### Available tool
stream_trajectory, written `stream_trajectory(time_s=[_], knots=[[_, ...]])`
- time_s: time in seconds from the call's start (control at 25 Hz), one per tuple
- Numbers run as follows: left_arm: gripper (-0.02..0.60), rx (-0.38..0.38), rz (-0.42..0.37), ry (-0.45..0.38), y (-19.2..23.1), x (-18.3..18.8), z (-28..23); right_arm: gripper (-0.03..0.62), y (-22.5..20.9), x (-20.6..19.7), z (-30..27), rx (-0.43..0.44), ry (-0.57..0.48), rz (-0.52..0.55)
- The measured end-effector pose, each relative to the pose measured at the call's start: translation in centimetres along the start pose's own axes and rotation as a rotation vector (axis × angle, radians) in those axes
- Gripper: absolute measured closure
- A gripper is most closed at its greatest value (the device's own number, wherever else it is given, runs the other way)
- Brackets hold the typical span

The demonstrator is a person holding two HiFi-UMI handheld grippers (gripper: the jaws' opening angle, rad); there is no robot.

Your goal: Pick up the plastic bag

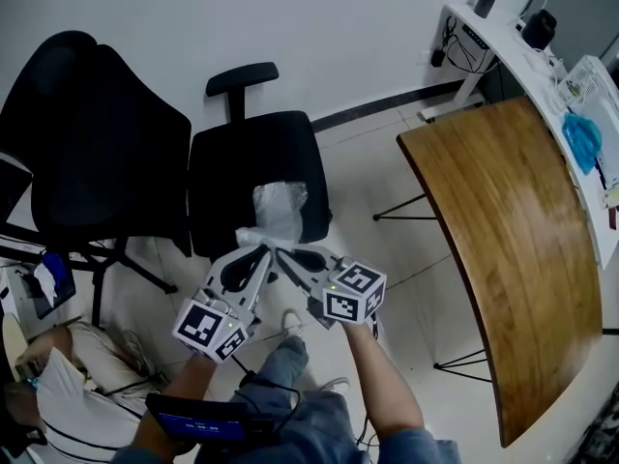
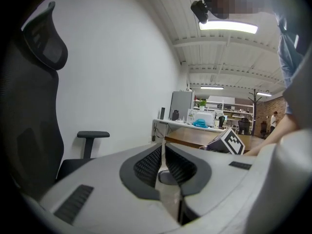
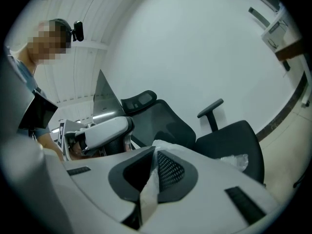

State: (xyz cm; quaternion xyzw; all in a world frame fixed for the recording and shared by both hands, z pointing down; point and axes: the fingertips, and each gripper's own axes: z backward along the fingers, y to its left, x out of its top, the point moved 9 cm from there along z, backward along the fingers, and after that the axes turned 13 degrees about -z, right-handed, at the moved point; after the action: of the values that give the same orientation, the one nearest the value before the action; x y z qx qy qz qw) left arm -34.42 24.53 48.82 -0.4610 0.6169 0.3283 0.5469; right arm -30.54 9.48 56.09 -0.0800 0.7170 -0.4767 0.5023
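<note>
- Plastic bag (image 1: 279, 206): clear, thin, crinkled film. It bunches into a loose lump just ahead of both sets of jaws, with its upper edge pulled between them.
- Left gripper (image 1: 261, 251): pale grey shell with black ribbed pads, clamped on a strip of the film.
- Right gripper (image 1: 282, 254): same build, just beside the left tip, pinching a folded whitish edge of the bag.
- Chair (image 1: 253, 162): black padded seat beyond the jaws.
- The bag's contents cannot be told.
</note>
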Motion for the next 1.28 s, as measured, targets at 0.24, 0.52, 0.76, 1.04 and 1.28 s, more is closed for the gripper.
stream_trajectory(time_s=[0.24, 0.52, 0.76, 1.04, 1.28], knots=[[0.549, 0.019, -0.018, -0.072, 2.1, 4.3, -0.9, 0.588, 2.7, 5.4, -0.3, -0.009, -0.039, 0.055], [0.549, -0.002, -0.056, -0.140, 3.8, 9.4, -2.0, 0.588, 6.1, 11.9, 0.2, -0.042, -0.085, 0.143], [0.549, -0.012, -0.058, -0.222, 4.7, 13.5, -2.4, 0.588, 10.2, 17.3, 1.3, -0.083, -0.210, 0.202], [0.549, -0.052, -0.077, -0.320, 4.6, 17.2, -2.8, 0.588, 13.6, 21.9, 2.2, -0.091, -0.225, 0.322], [0.549, -0.114, -0.071, -0.361, 2.8, 18.5, -4.8, 0.588, 13.9, 24.9, 4.3, -0.136, -0.219, 0.366]])
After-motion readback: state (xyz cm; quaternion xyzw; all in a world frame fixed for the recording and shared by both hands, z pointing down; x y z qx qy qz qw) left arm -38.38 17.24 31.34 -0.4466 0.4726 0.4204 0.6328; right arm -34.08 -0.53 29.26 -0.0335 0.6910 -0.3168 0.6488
